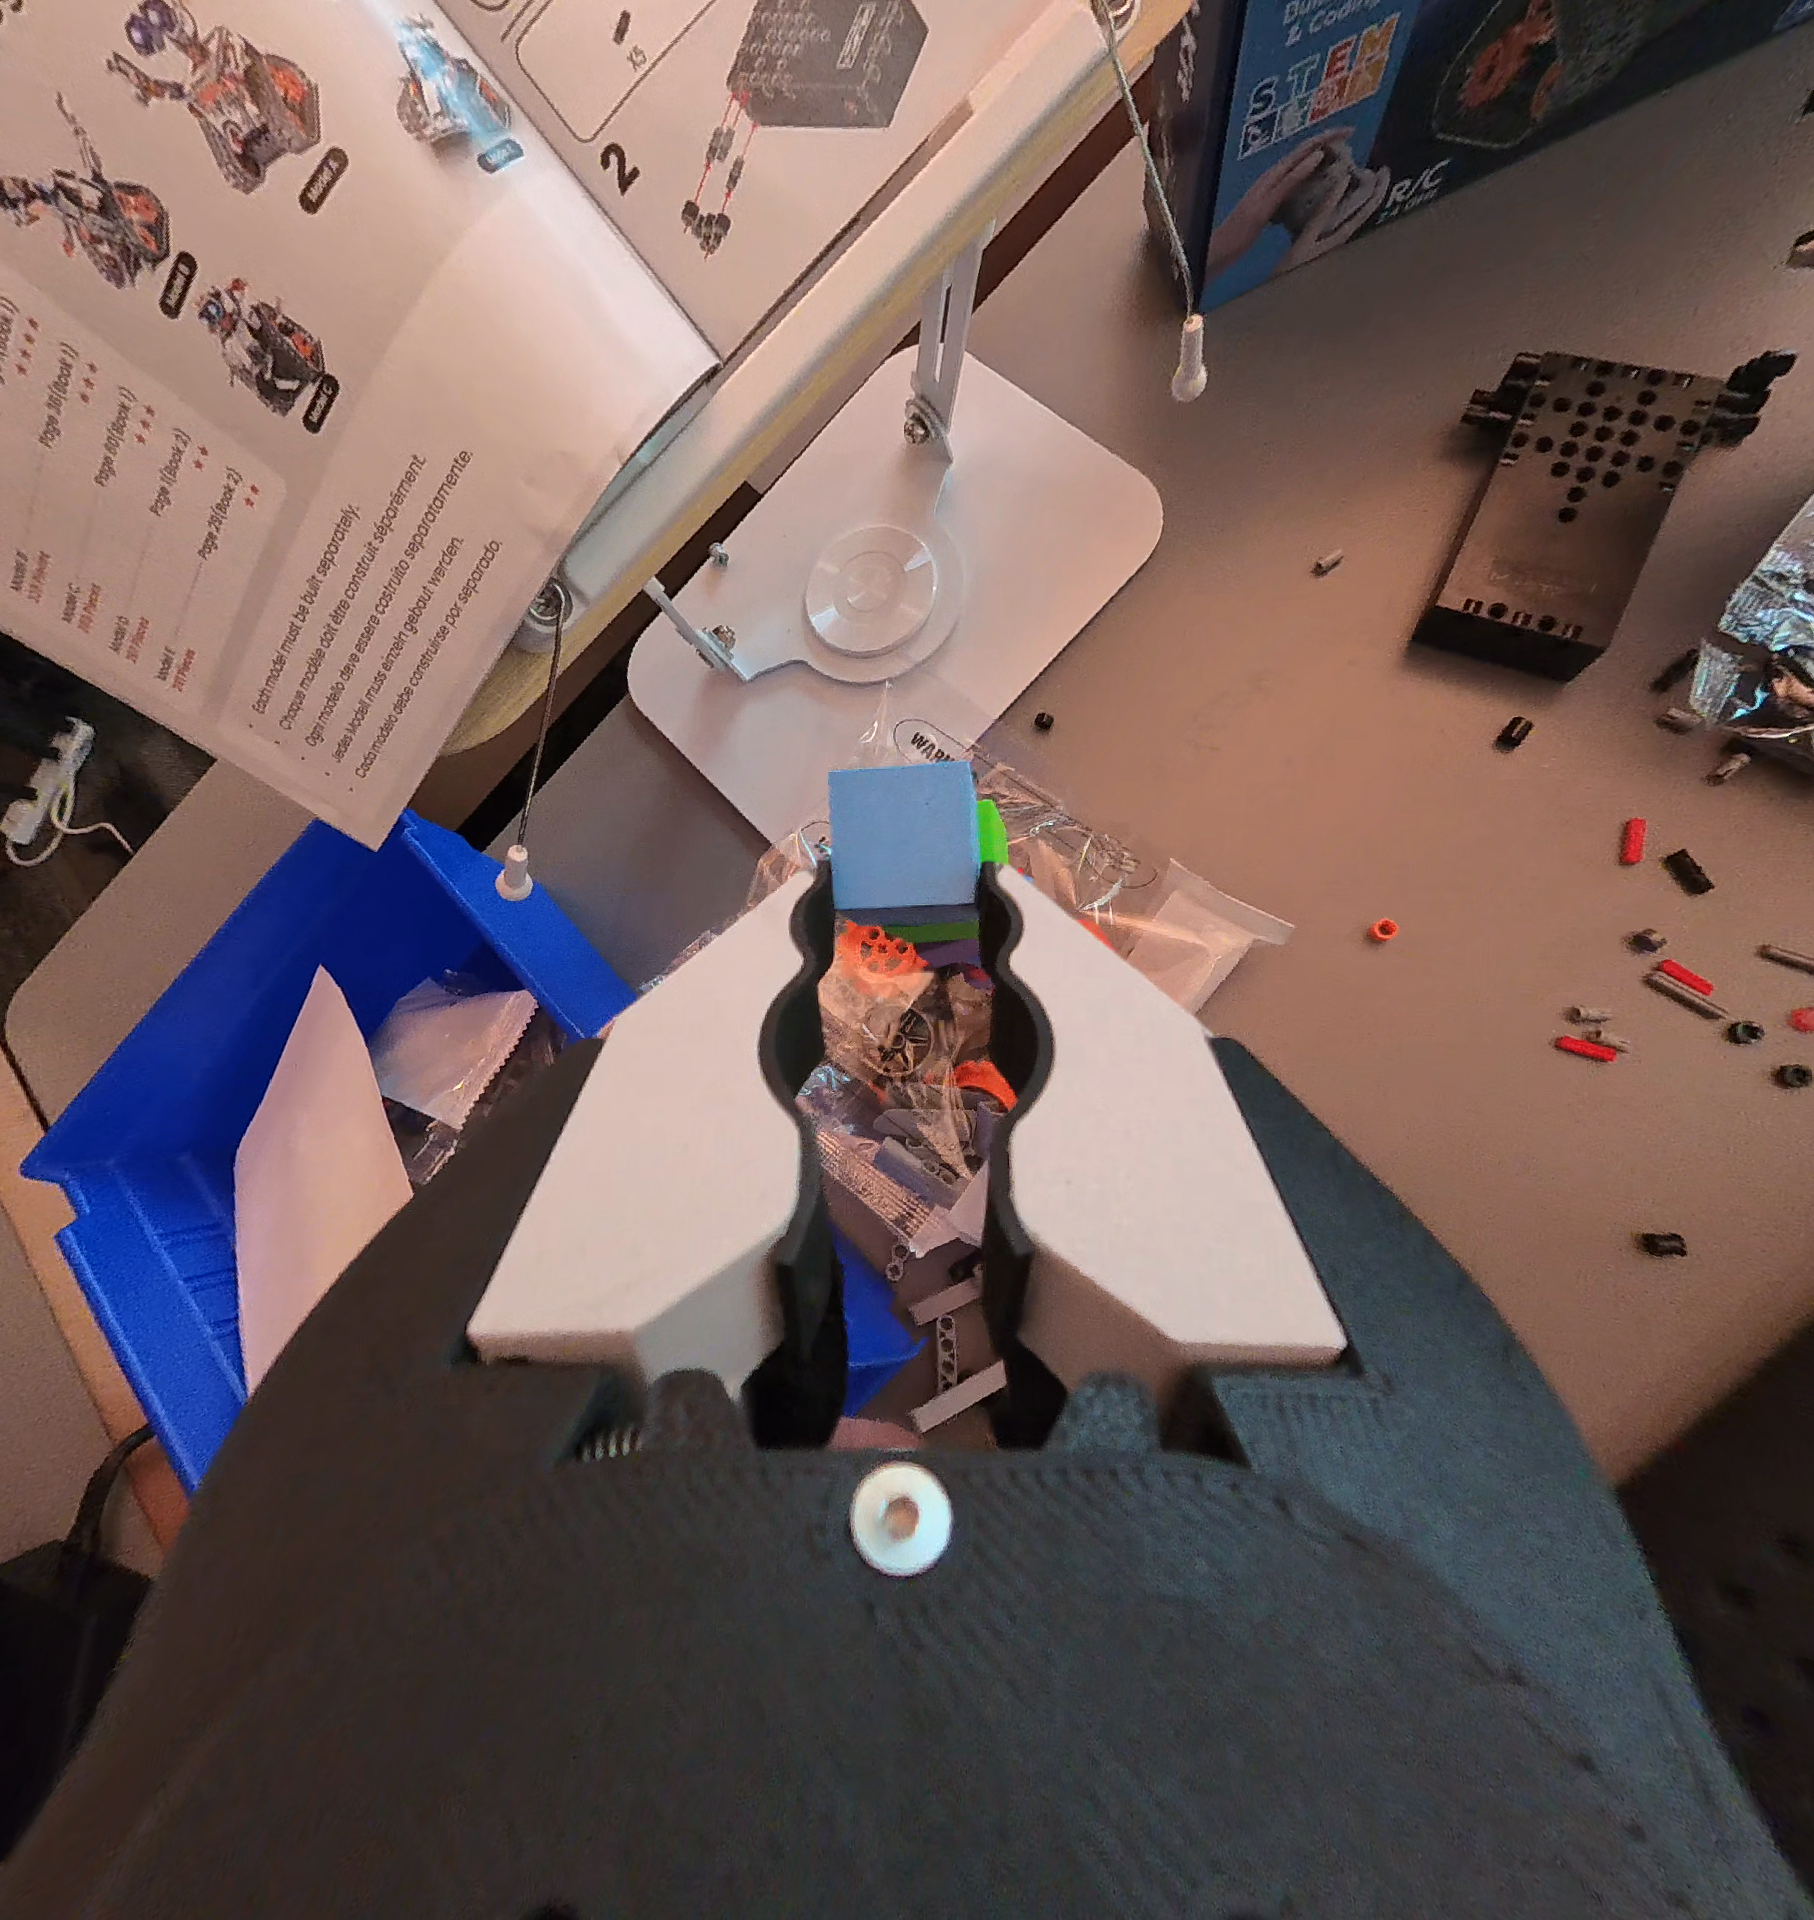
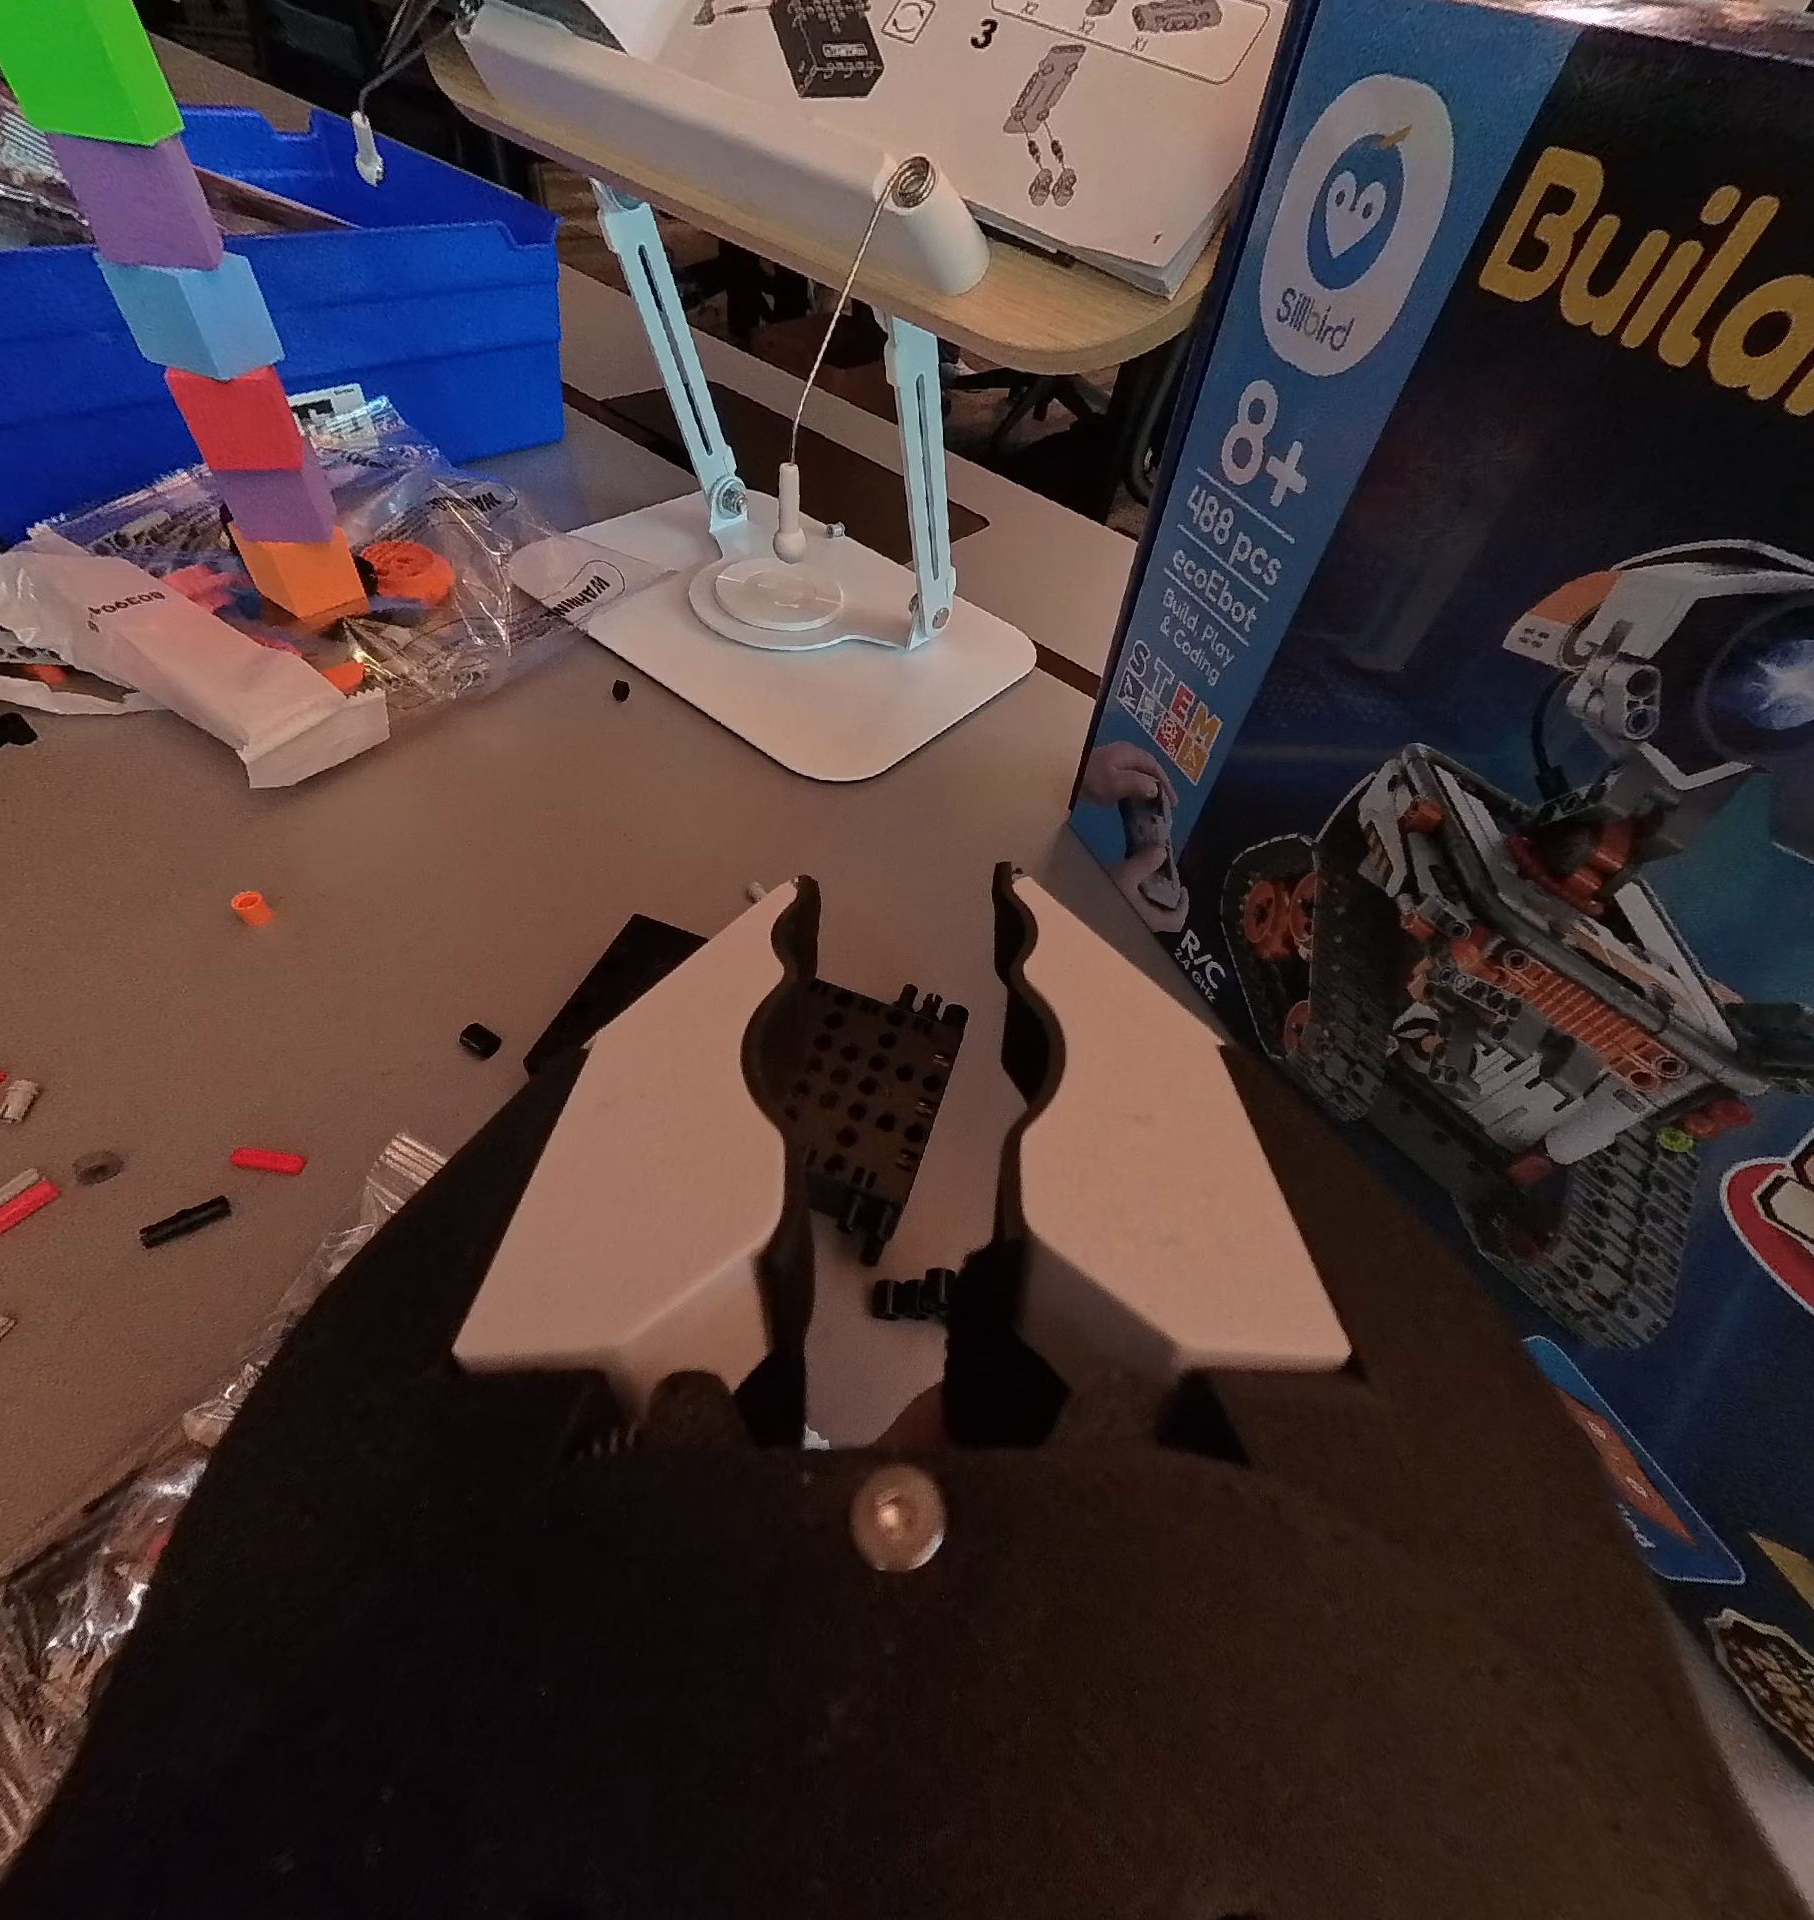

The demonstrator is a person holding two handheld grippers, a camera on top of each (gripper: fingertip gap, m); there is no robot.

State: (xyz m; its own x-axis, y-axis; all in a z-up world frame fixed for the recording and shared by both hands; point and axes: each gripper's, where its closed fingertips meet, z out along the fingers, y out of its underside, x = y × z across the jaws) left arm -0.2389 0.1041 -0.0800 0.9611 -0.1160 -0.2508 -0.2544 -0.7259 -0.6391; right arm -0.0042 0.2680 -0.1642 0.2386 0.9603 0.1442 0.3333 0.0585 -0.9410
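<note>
Fingers (image 1: 674, 1143) of the left gripper (image 1: 908, 894) flank a blue block (image 1: 903, 842), grip unclear; the right gripper (image 2: 903, 894), spread, hovers above a black plate (image 2: 872, 1091) at 12 o'clock.

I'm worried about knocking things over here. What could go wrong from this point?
1. The coloured block column leans, its base on a crinkled clear bag of parts. A nudge from the left gripper, close to its blue block, could topple it.
2. Small pins lie loose on the table. The right gripper, open above the black perforated part, might scatter them.
</note>
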